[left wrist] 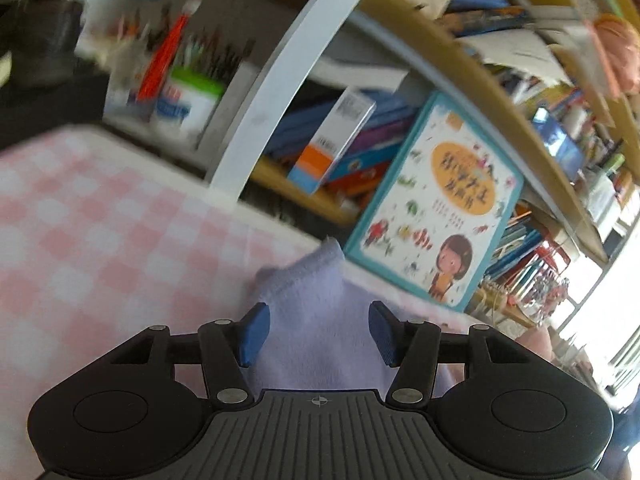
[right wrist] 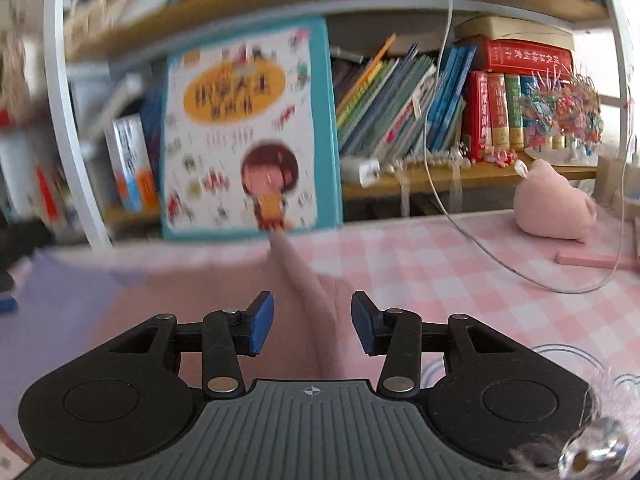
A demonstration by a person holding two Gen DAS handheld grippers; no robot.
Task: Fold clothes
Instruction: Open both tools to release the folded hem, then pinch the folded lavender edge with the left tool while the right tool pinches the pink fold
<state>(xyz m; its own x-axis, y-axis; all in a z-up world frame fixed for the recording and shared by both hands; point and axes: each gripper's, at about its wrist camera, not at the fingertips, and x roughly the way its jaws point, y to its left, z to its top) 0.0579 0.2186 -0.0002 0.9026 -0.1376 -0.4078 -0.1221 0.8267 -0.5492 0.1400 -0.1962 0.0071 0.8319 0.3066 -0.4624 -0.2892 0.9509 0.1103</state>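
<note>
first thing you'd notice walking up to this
The big picture book with a cartoon girl on its teal-edged cover, propped against the crowded bookshelf behind the pink checked tablecloth. Next, the lilac garment between the left tongs' open jaws, and the pink garment between the right tongs'.

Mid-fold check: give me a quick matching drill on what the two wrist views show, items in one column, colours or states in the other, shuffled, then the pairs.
Items:
1. left claw
2. garment under the left claw
3. tablecloth
4. stuffed toy

Colour or state:
A. pink and white checks
B. plain pink, sitting on the table by the shelf
C. open, nothing pressed between the pads
D. pale lilac, soft knit

Pairs: 1-C, 2-D, 3-A, 4-B
</note>
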